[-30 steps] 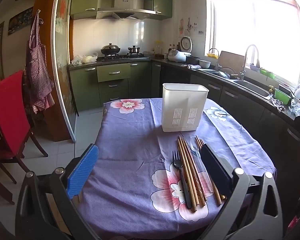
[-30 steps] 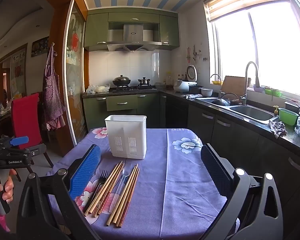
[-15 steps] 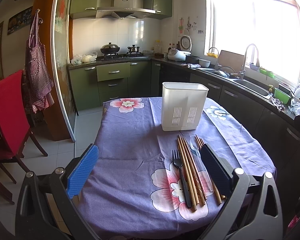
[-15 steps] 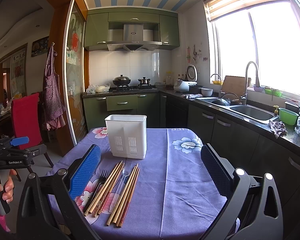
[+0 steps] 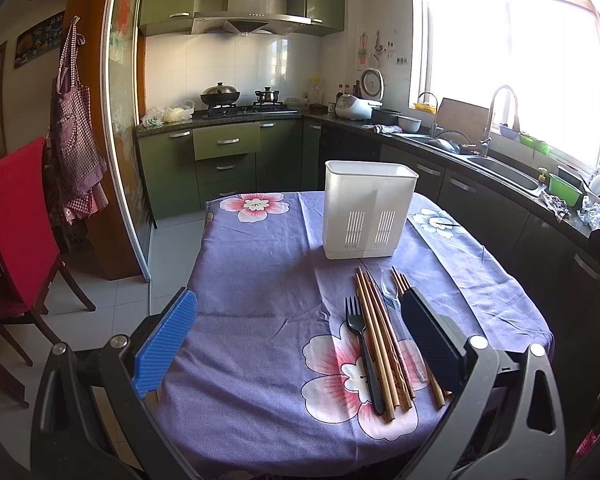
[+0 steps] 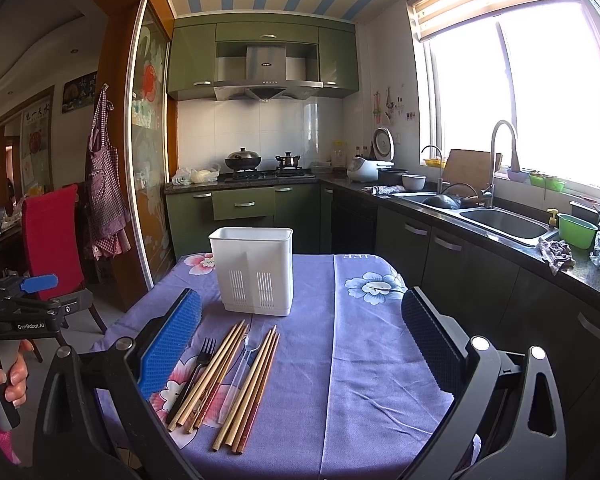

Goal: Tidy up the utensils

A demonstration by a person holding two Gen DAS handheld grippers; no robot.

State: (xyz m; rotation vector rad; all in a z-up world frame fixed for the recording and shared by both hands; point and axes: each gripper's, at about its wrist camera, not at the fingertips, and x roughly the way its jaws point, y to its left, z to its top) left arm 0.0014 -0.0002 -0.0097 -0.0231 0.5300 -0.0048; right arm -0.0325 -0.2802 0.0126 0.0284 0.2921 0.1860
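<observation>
Nothing shifts since earlier: both grippers, left gripper and right gripper, hover with fingers spread; chopsticks lie near the table near edge.

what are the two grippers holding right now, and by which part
Nothing. The left gripper and right gripper are both open and empty; the black fork, wooden chopsticks and clear spoon lie untouched on the tablecloth.
</observation>
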